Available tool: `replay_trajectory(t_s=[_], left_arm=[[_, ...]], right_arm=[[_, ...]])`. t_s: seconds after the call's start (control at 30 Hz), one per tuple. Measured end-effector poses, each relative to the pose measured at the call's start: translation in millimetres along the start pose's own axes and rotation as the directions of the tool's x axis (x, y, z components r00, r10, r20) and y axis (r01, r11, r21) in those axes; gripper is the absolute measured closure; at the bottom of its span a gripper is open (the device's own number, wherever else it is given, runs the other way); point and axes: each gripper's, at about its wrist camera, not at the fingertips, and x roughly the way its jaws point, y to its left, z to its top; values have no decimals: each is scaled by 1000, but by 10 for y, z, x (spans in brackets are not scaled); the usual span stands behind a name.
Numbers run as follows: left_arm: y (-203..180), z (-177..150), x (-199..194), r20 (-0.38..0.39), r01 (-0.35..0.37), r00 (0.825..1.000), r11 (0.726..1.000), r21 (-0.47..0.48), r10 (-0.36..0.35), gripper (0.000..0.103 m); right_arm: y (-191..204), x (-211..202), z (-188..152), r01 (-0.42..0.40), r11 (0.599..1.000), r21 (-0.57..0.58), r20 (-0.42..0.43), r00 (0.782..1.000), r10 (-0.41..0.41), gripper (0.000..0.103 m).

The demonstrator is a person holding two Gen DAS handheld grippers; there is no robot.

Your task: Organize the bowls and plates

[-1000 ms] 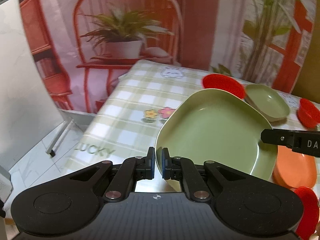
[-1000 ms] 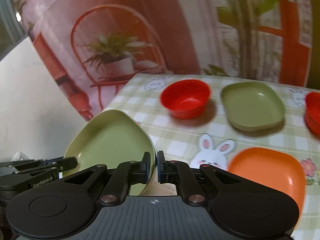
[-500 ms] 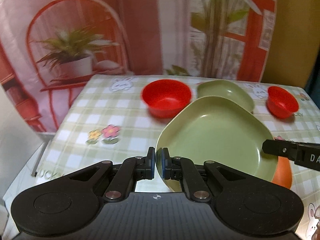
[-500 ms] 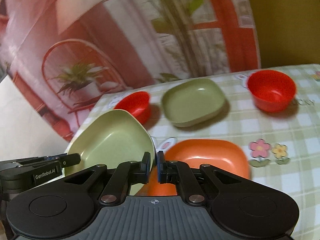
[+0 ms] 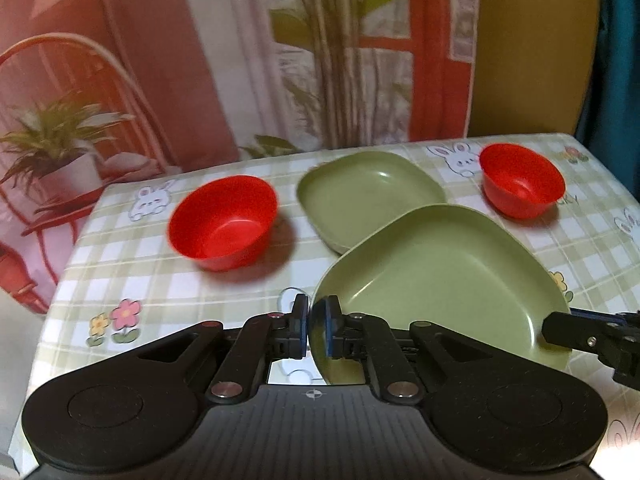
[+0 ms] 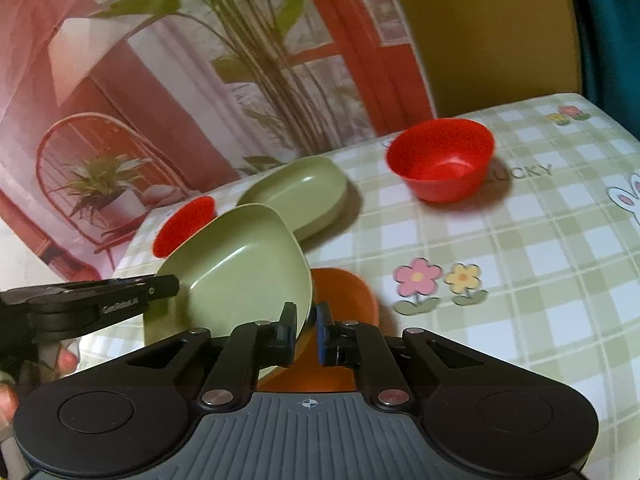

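Note:
A large green plate (image 5: 440, 280) (image 6: 240, 264) hangs tilted above the table, held by its rim from both sides. My left gripper (image 5: 314, 332) has the near-left rim between its pads, and its jaws are opening slightly. My right gripper (image 6: 307, 328) pinches the opposite rim, its jaws likewise opening a little. Each gripper shows in the other's view: the right gripper (image 5: 560, 330) at the plate's right edge, the left gripper (image 6: 168, 286) at its left. An orange plate (image 6: 344, 292) lies on the table right under the green one.
A second green dish (image 5: 372, 192) (image 6: 304, 192) sits at the back. Red bowls stand on either side of it, one left (image 5: 224, 220) (image 6: 184, 224), one right (image 5: 520, 184) (image 6: 440, 160). The checked tablecloth (image 5: 120, 272) drops off at left. A printed backdrop hangs behind. Fingers of a hand (image 6: 64, 360) show low left.
Both grippers carried the green plate sideways from the table's left end to over the orange plate, and rolled so the scene sits more level. The plate stays gripped on both sides.

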Motion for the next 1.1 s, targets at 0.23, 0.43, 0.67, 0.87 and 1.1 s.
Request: replay_trajectory(t_s=[0.23, 0.43, 0.67, 0.87, 1.1], left_arm=[[-123, -8, 145, -27, 13, 1000, 999, 36, -12, 90], [-159, -37, 222, -50, 27, 998, 998, 56, -25, 89], [-183, -49, 264, -58, 37, 998, 997, 66, -34, 89], [-210, -56, 250, -52, 30, 998, 996, 88, -26, 90], [-210, -46, 277, -51, 34, 998, 995, 91, -30, 90]], right_arm=[[-81, -27, -52, 18, 1000, 5, -14, 1000, -18, 92], [-104, -25, -91, 27, 1000, 5, -27, 999, -26, 91], [-138, -17, -80, 39, 999, 11, -23, 999, -38, 91], [-118, -33, -68, 44, 999, -2, -22, 999, -44, 92], [-112, -26, -95, 52, 999, -17, -46, 998, -52, 92]])
